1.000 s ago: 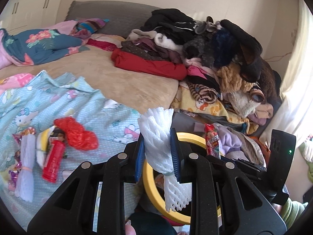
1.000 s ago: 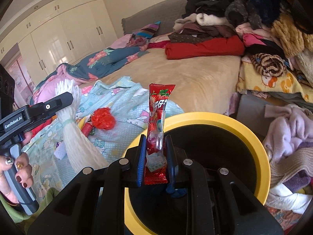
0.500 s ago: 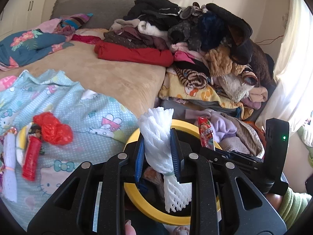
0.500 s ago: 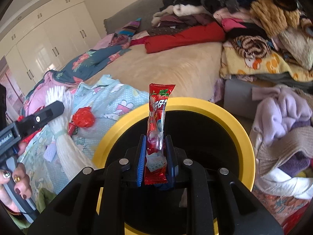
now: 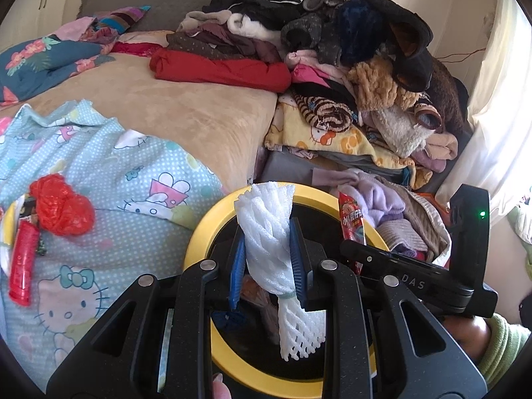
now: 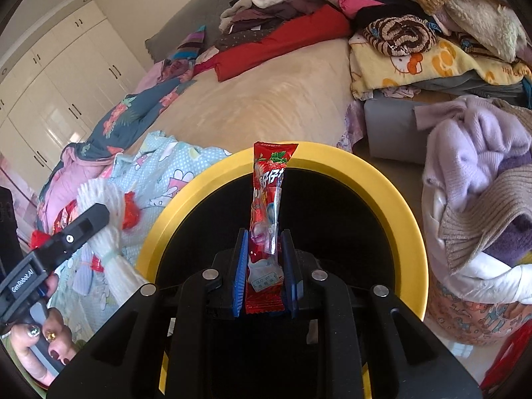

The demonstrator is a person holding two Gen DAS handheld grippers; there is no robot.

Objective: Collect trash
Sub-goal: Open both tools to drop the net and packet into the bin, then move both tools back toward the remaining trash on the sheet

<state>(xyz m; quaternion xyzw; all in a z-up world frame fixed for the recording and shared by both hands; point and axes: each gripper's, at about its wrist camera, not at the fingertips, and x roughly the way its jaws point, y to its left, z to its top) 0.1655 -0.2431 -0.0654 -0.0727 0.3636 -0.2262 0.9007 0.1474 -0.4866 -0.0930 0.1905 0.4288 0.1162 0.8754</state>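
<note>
Holding trash over the yellow bin [image 6: 382,193] low in both views: left gripper [image 5: 267,259] squeezes white foam net [image 5: 266,242], right gripper [image 6: 264,266] pinches red candy wrapper [image 6: 266,206]. Next, I think, both fingers open.

A bed covered in a tan plush blanket [image 5: 173,106] fills the frame's centre, with a light-blue cartoon-cat sheet [image 5: 109,199] at lower left holding a crumpled red plastic bag [image 5: 60,206] and a red wrapper [image 5: 21,266]; heaped clothing [image 5: 332,50] crowds upper right.
</note>
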